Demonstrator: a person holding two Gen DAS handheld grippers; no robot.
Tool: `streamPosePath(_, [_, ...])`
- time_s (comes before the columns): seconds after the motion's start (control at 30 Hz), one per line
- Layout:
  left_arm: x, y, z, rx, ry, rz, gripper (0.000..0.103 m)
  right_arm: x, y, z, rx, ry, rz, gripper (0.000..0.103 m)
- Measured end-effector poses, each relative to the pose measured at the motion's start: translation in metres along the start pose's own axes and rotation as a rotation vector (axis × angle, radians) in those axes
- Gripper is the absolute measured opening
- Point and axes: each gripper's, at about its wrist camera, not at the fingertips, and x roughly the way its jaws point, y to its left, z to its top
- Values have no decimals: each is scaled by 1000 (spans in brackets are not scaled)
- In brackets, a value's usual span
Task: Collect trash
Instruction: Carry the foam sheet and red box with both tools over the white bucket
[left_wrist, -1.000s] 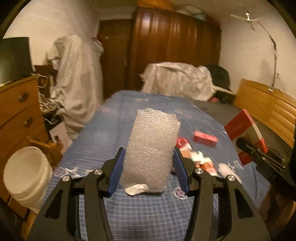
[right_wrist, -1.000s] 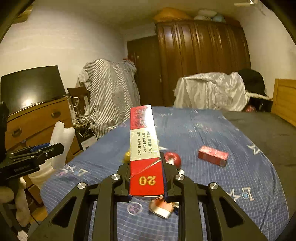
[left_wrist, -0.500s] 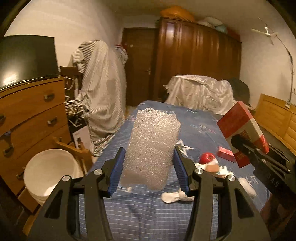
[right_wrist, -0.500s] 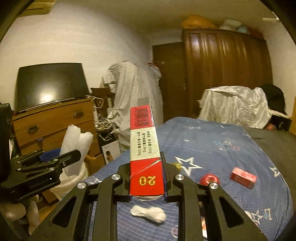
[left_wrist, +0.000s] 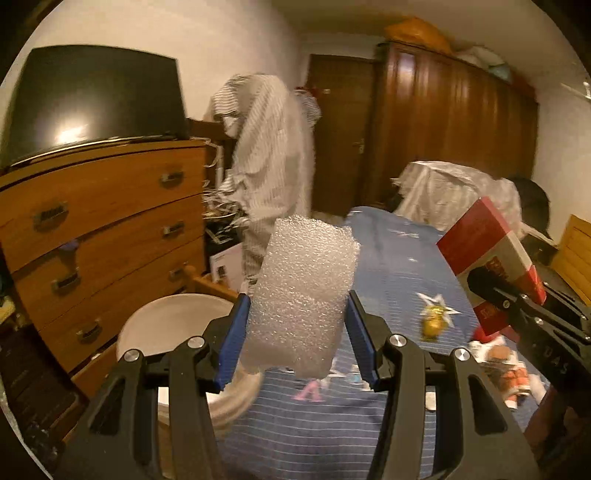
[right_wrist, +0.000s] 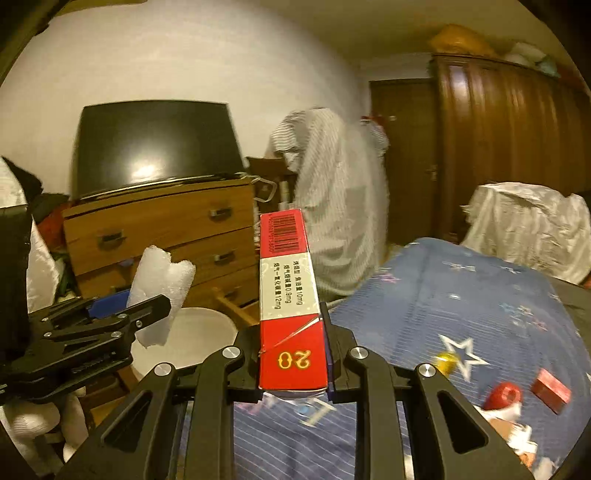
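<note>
My left gripper (left_wrist: 297, 341) is shut on a white foam sheet (left_wrist: 304, 291), held upright above the bed's left edge; it also shows in the right wrist view (right_wrist: 159, 295). My right gripper (right_wrist: 291, 354) is shut on a long red and white carton (right_wrist: 288, 295), which also shows at the right of the left wrist view (left_wrist: 491, 254). A white bin (left_wrist: 170, 328) stands on the floor beside the bed, below and left of the foam; it shows in the right wrist view (right_wrist: 199, 339) too. More trash (left_wrist: 506, 365) lies on the blue bedspread (left_wrist: 391, 258).
A wooden dresser (left_wrist: 99, 229) with a TV (left_wrist: 92, 103) stands left of the bin. A striped cloth hangs over a chair (left_wrist: 269, 158). A gold item (left_wrist: 434, 325), a red ball (right_wrist: 504, 395) and a small red box (right_wrist: 550, 386) lie on the bed. A wardrobe (left_wrist: 443, 140) stands behind.
Both grippers have swung left, away from the bed and toward the dresser. The white bin has come closer to the middle of both views. Both still hold their items.
</note>
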Motion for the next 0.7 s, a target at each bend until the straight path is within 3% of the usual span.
streamPosePath(0.37, [24,77,8,-67,59,109,50,113,80,30,-46,127,137,24])
streamPosePath(0.7, [74,131,9,-107,184,147,50,223,129,21,-76,370,246,24])
